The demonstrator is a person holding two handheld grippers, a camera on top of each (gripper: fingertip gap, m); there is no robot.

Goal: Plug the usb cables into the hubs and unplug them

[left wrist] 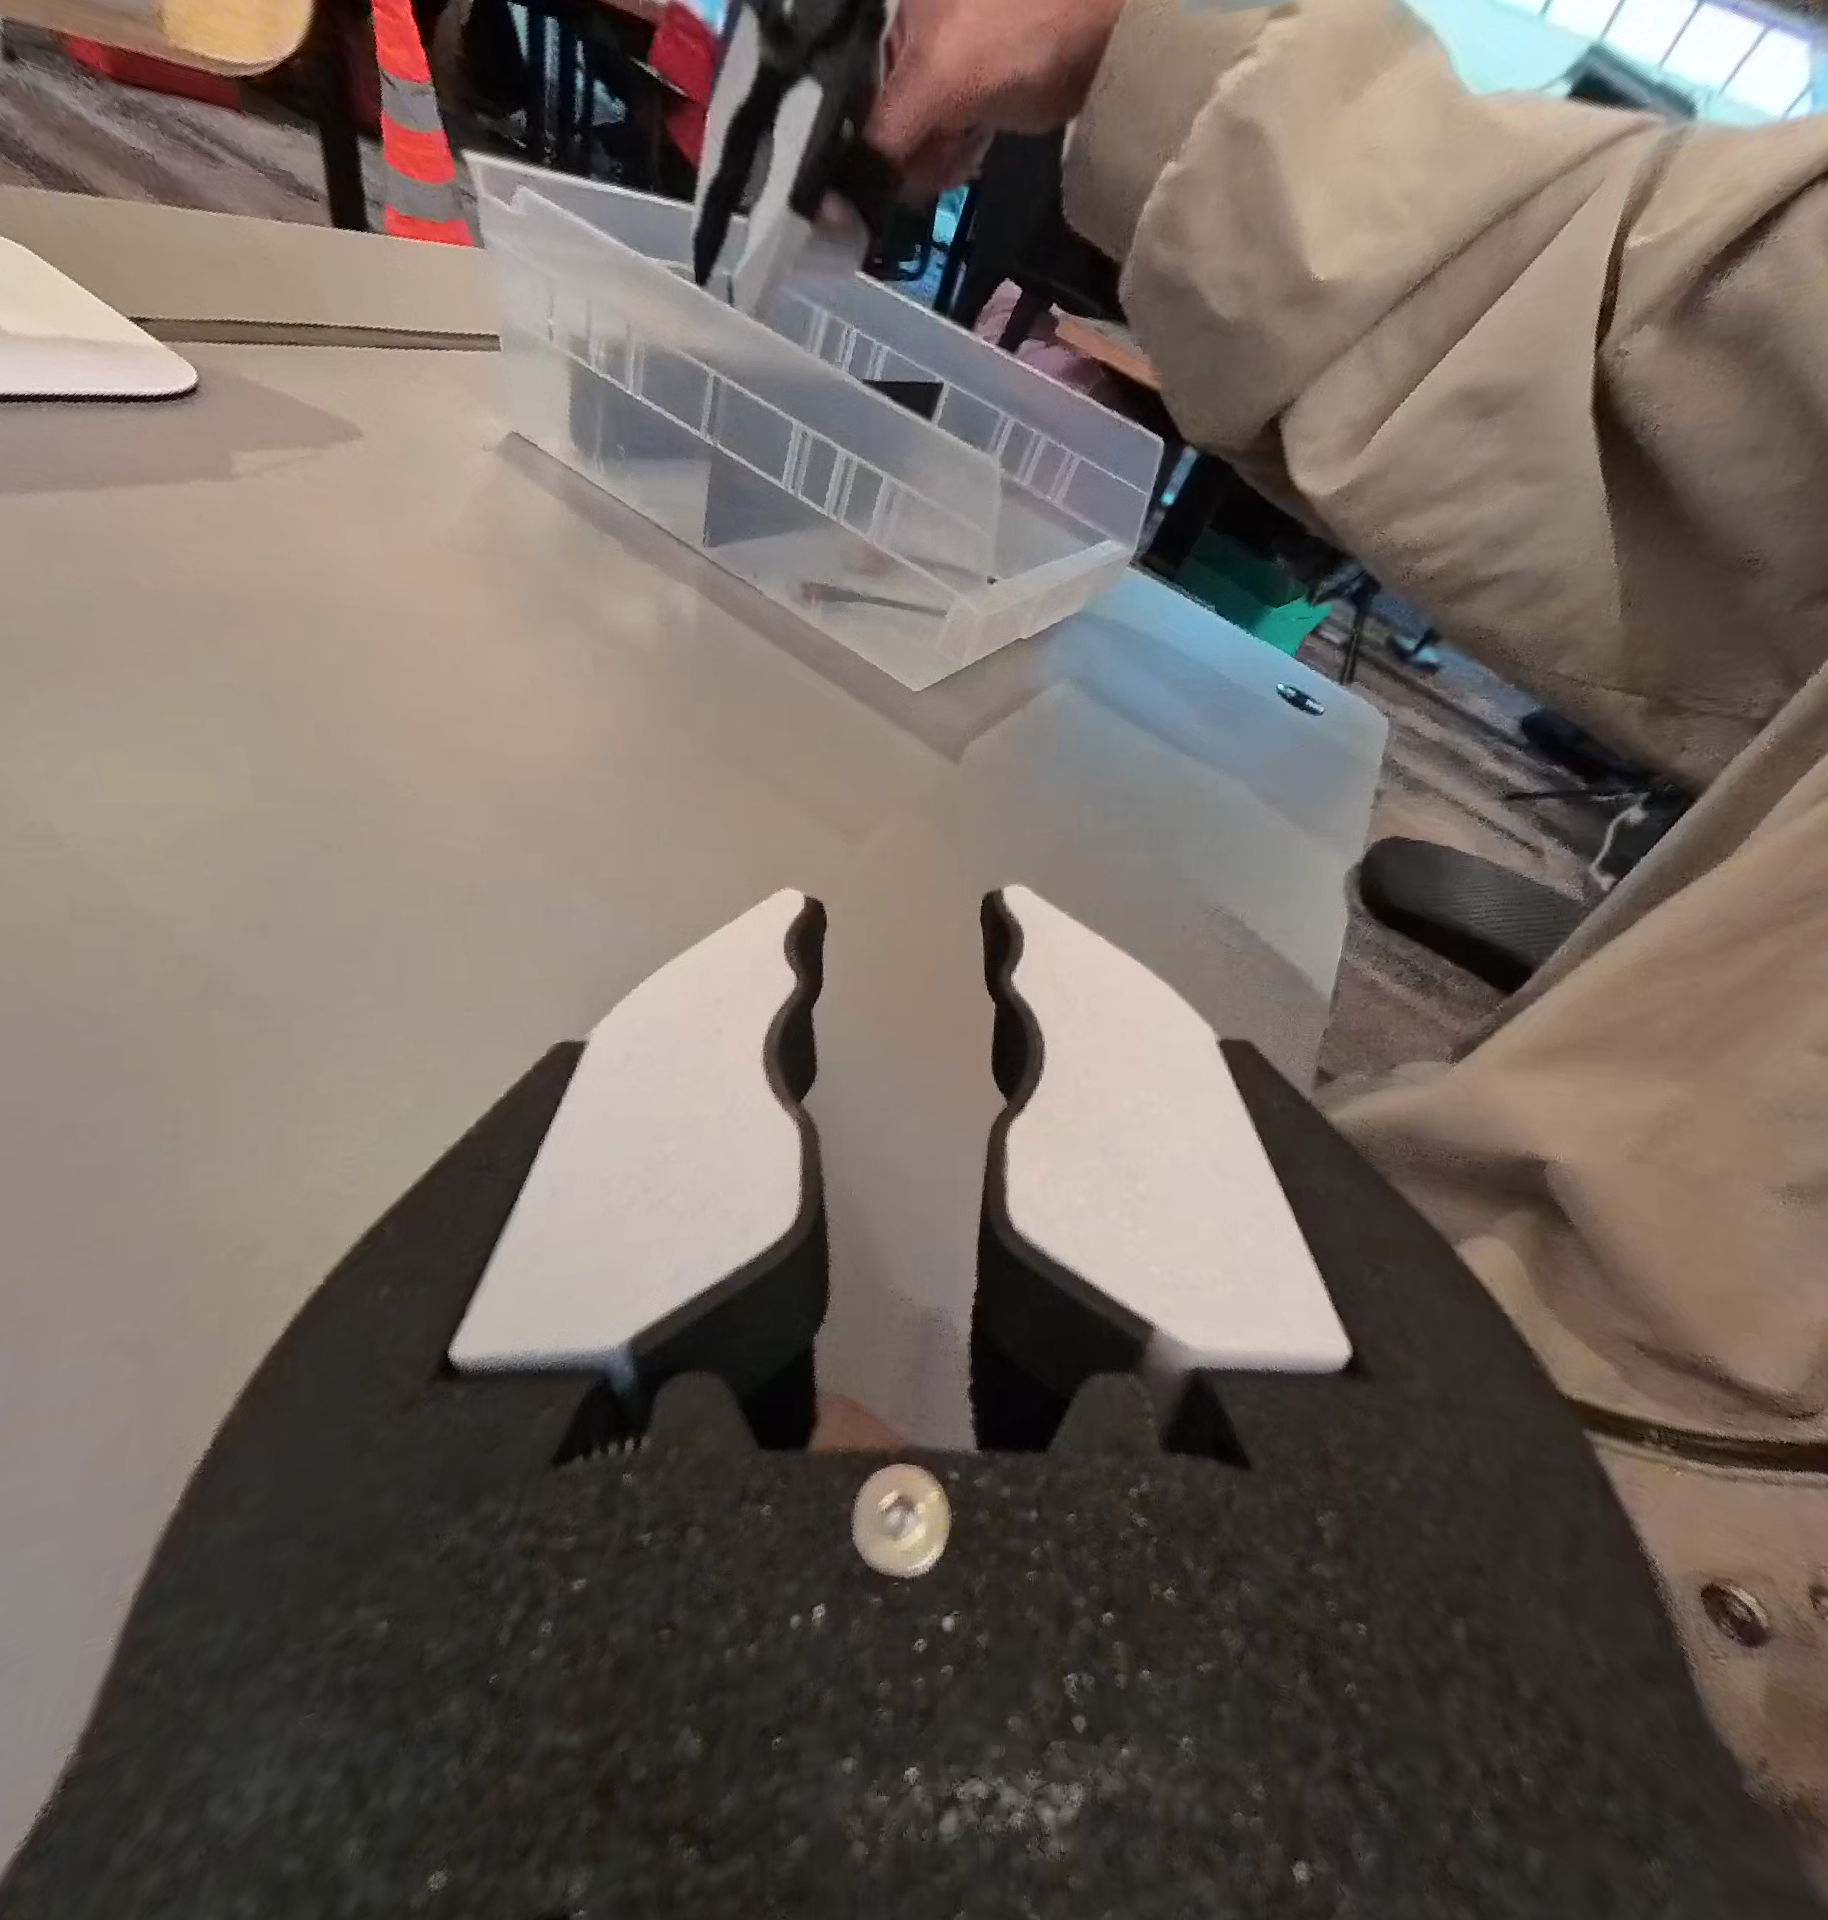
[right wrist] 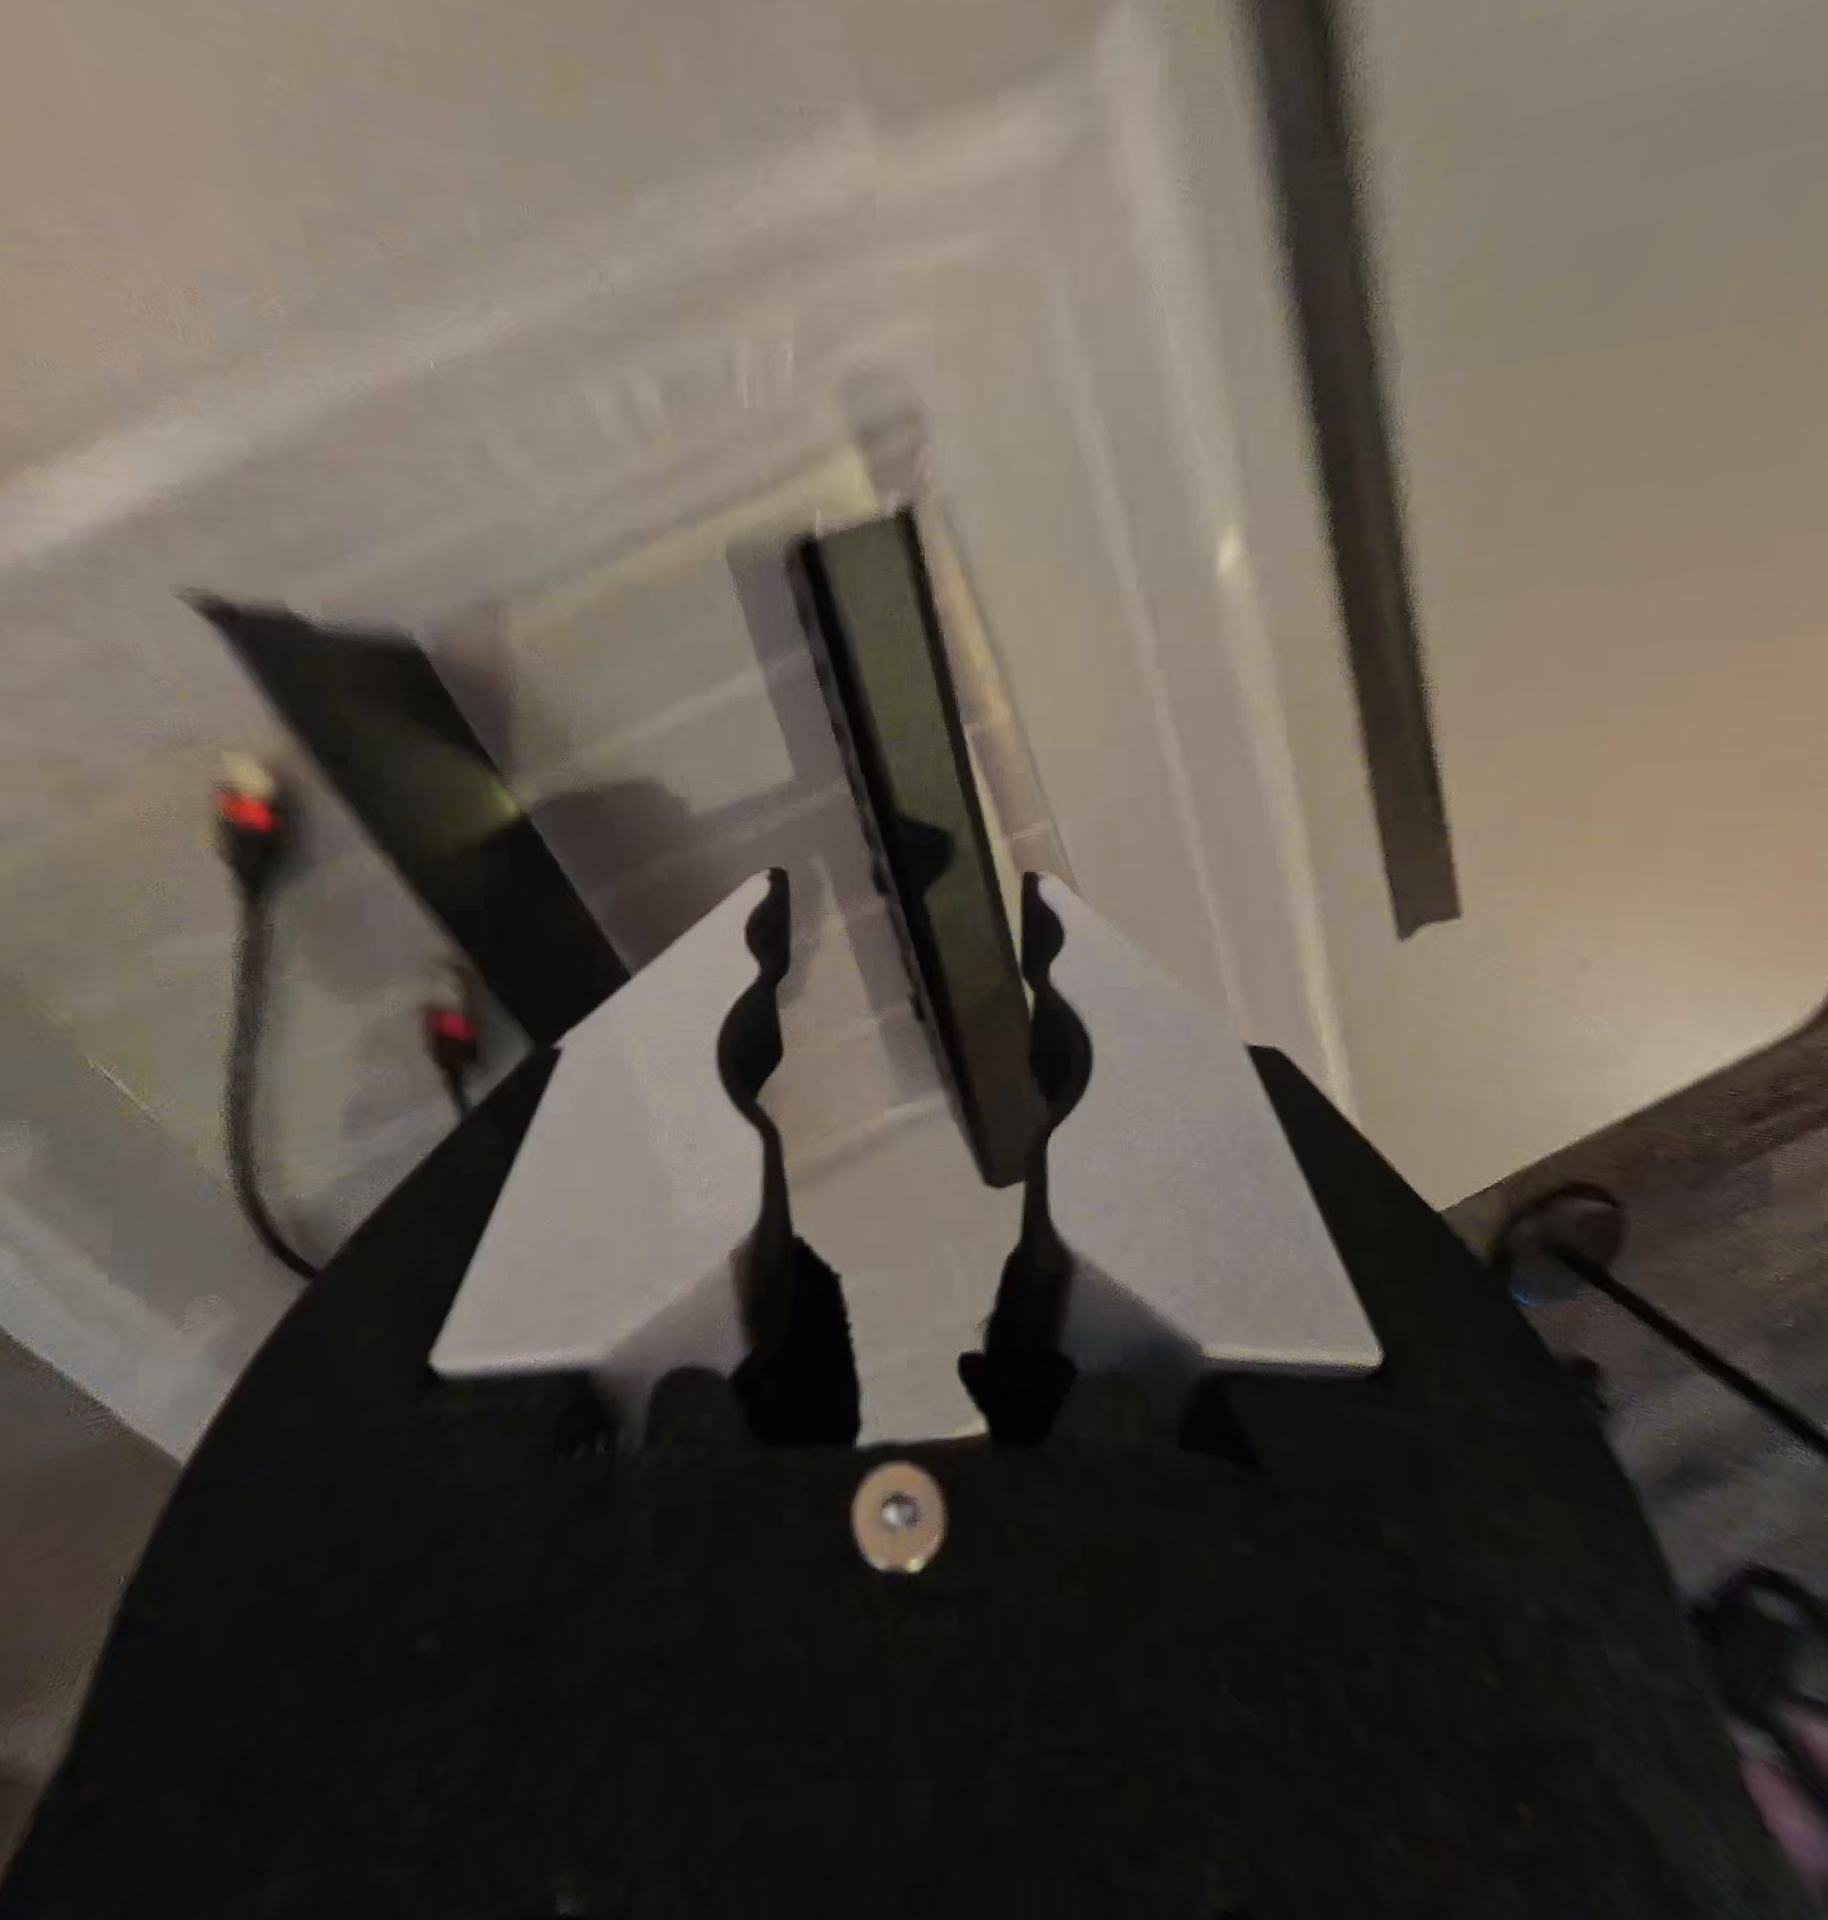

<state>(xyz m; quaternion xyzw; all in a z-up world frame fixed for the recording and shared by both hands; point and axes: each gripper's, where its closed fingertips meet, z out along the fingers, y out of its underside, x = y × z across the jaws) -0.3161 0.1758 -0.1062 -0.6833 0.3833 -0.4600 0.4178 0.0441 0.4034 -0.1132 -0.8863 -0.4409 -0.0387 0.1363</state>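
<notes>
My left gripper (left wrist: 902, 902) is open and empty, low over the grey table (left wrist: 370, 727), short of a clear plastic bin (left wrist: 889, 488) with dividers. My right gripper (right wrist: 905, 883) is open and points down into the bin; it also shows in the left wrist view (left wrist: 744, 249), held by a hand. A thin black hub (right wrist: 920, 779) stands on edge between its fingers, close to the right finger, with a gap to the left one. A second black hub (right wrist: 422, 790) leans at the left. Two black USB plugs with red parts (right wrist: 250, 810) (right wrist: 451, 1029) lie beside it. The right wrist view is blurred.
A beige sleeve (left wrist: 1512, 416) fills the right side above the table's edge. A white pad (left wrist: 37, 322) lies at the far left. A small metal piece (left wrist: 1299, 698) lies near the table's right corner. A dark seam (right wrist: 1357, 468) crosses the table beyond the bin. The left gripper's tips are roughly 45 cm from the right gripper's.
</notes>
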